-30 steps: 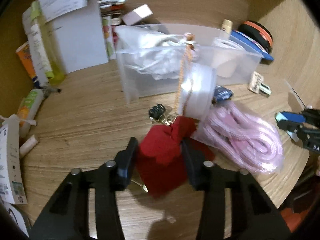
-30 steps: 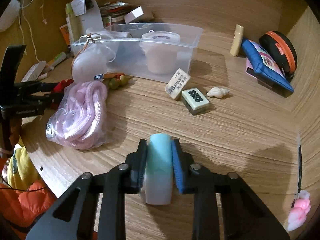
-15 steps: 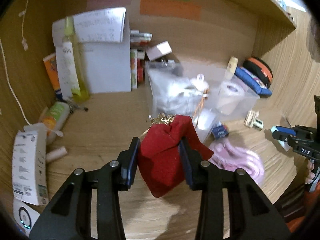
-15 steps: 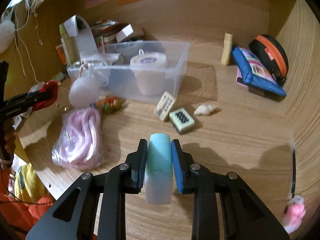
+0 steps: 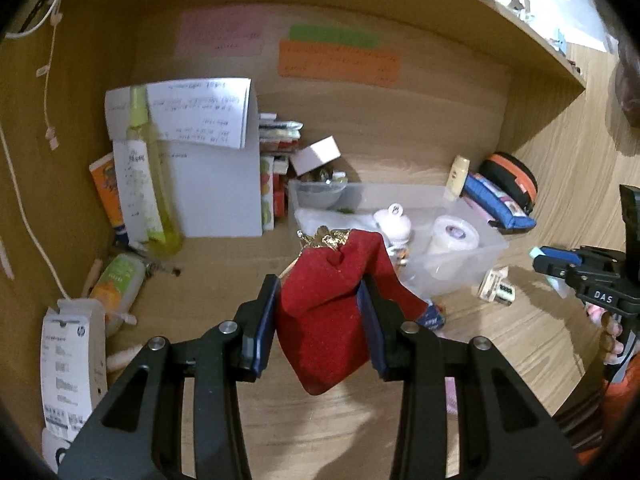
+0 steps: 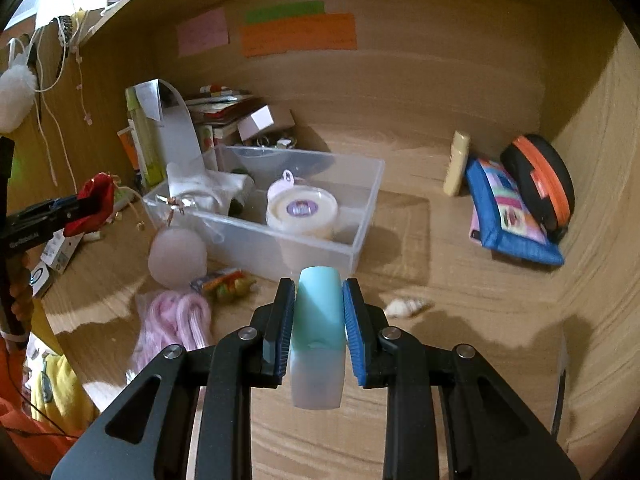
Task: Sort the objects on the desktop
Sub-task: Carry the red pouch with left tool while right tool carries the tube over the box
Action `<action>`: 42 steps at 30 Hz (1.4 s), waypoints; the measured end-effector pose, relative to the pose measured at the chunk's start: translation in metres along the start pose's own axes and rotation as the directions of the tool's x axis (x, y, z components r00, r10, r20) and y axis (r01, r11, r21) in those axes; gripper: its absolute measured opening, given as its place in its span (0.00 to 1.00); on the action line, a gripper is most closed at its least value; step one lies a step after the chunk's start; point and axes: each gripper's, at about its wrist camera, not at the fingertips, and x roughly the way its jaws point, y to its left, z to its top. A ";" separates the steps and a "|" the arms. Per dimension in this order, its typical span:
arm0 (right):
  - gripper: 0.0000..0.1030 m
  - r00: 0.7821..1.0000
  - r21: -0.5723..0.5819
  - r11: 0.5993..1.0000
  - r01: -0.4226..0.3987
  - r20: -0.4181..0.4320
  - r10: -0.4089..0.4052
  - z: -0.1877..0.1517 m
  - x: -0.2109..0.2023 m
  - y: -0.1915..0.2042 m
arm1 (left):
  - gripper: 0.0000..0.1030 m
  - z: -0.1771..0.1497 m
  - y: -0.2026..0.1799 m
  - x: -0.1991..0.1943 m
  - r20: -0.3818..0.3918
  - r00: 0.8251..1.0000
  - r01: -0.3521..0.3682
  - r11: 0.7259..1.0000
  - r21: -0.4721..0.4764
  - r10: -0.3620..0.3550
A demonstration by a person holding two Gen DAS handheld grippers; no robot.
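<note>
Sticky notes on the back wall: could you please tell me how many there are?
3, all in the upper middle: a pink note on the left, a green note to its right, and a wide orange note directly below the green one.

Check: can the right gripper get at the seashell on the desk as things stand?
Probably not yet. The seashell lies in the open on the desk, nothing over it, but the right gripper is shut on a teal bottle, so it would have to drop that off first.

Pink, green and orange sticky notes (image 6: 298, 34) on the wooden back wall (image 6: 420, 80); white cord (image 5: 24, 200) hangs left.
</note>
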 end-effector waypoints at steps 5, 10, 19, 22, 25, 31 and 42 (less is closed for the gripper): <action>0.22 1.000 -0.017 1.000 0.004 0.014 -0.004 0.015 0.006 0.004 | 0.38 0.011 -0.004 0.003 0.022 1.000 0.017 1.000 0.016 -0.018; 0.22 1.000 -0.023 1.000 0.002 0.013 -0.001 0.029 0.017 0.006 | 0.38 0.025 -0.007 0.011 0.038 0.998 0.046 0.999 0.020 -0.047; 0.22 1.000 -0.018 1.000 0.003 -0.008 -0.003 0.045 0.042 0.004 | 0.38 0.047 -0.020 0.045 0.021 0.995 0.093 0.994 0.055 -0.095; 0.22 1.000 -0.007 1.000 0.007 -0.025 -0.007 0.050 0.053 -0.001 | 0.38 0.051 -0.025 0.059 0.002 0.993 0.115 0.991 0.063 -0.115; 0.22 0.999 -0.008 1.000 0.020 -0.039 -0.020 0.057 0.062 -0.006 | 0.38 0.056 -0.030 0.075 -0.023 0.990 0.138 0.988 0.069 -0.137; 0.21 0.996 -0.013 0.999 0.040 -0.073 -0.041 0.073 0.084 -0.017 | 0.38 0.062 -0.043 0.110 -0.086 0.986 0.153 0.984 0.089 -0.146; 0.21 0.992 -0.051 0.998 0.037 -0.119 -0.042 0.091 0.118 -0.016 | 0.38 0.056 -0.066 0.149 -0.177 0.969 0.194 0.974 0.118 -0.172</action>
